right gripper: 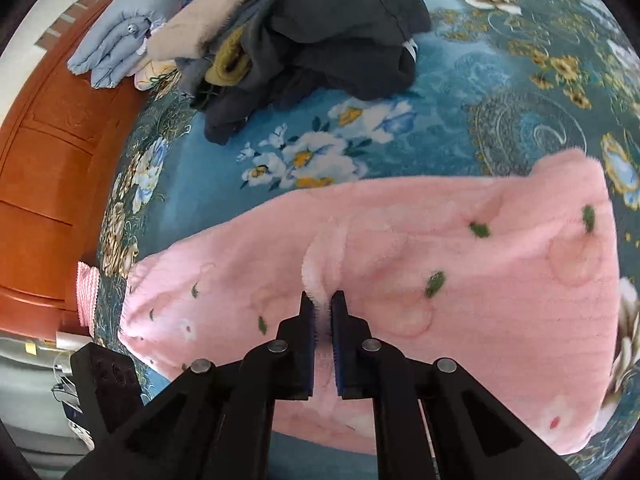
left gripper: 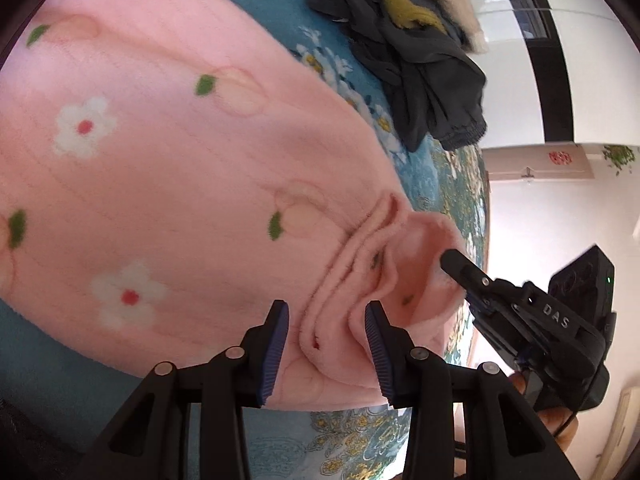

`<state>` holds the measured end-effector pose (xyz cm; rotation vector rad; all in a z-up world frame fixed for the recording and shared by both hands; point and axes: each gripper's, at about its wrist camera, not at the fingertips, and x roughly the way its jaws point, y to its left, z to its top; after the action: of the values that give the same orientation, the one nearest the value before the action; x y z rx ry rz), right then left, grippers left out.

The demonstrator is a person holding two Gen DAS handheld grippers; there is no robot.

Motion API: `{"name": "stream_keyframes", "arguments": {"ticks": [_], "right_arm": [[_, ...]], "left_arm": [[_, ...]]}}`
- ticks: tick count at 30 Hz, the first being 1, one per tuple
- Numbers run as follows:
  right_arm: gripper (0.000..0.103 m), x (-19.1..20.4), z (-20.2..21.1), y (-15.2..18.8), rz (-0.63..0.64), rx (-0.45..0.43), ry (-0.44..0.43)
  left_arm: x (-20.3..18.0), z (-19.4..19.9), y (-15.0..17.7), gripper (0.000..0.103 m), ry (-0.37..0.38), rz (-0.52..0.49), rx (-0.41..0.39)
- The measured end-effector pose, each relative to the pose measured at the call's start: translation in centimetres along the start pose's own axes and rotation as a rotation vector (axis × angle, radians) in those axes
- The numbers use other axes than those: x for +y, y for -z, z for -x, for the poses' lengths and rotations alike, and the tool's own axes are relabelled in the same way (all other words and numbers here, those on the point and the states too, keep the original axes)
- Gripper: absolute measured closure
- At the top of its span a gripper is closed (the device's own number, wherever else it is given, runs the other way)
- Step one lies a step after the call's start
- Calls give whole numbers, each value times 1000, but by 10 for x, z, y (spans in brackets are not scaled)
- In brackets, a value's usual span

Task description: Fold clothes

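Left wrist view: a pink fleece garment [left gripper: 168,184] with white flowers and green leaves lies spread on a blue floral bed cover [left gripper: 436,184], filling the frame from 9 o'clock to centre. Its long axis runs from upper left at 10 o'clock down to a gathered, pleated end at about 4 o'clock, and it narrows toward that end. The left gripper [left gripper: 326,344] sits at 6 o'clock, its blue-padded fingers [left gripper: 276,344] spread apart and released, straddling a thick fold of the pink cloth without closing on it. At 4 o'clock the right gripper [left gripper: 452,260] enters from the right, its black tip pushed into the bunched pink edge; from here I cannot tell how its fingers stand. A heap of dark grey clothes [left gripper: 420,60] with a mustard piece lies at 1 o'clock, apart from the pink garment. White wall and a dark window frame at 2 o'clock. Right wrist view: the same pink garment [right gripper: 440,280] lies across the lower half, long axis roughly 8 o'clock to 2 o'clock, wider toward the right. The right gripper [right gripper: 324,300] at 6 o'clock has its fingers [right gripper: 306,320] clenched on a raised ridge of pink fleece, pinched between the pads. The dark heap [right gripper: 320,40] sits at 12 o'clock, with a pale blue padded item [right gripper: 112,52] at 10 o'clock against a wooden bed board [right gripper: 52,160].
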<state>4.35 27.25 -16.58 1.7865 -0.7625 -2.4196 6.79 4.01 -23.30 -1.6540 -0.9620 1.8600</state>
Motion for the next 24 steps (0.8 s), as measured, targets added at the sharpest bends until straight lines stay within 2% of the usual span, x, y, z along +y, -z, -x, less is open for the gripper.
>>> {"name": "stream_keyframes", "arguments": {"ticks": [5,7,10,12,14,16,18,19,22,24], "right_arm": [[92,-16,-20,3,-7,90,39],[90,-24,-23,6,-23,110,30],[80,-28,-13,2,2,84,28],[70,-28,-5,-7,25,59,26],[65,-25,-2,-18,46,47,36],[63,-18,-4,-28,72,53,44],[53,-10,-10,-35,107,74,47],[52,-4,-15,-38,130,89,49],[52,10,-31,-41,200,114,121],[52,12,-40,-42,234,123,219]], "left_arm": [[-33,-13,12,58,-2,-166,72],[-38,-18,16,58,8,-178,92],[-45,-28,19,58,17,-182,115],[-42,-35,23,58,-24,-171,137],[-37,-42,23,58,-63,-148,161],[-35,-44,22,58,-71,-143,167],[-34,-46,22,58,-77,-140,172],[-34,-47,22,58,-80,-139,175],[-32,-49,22,58,-89,-135,182],[-31,-50,22,58,-94,-132,187]]}}
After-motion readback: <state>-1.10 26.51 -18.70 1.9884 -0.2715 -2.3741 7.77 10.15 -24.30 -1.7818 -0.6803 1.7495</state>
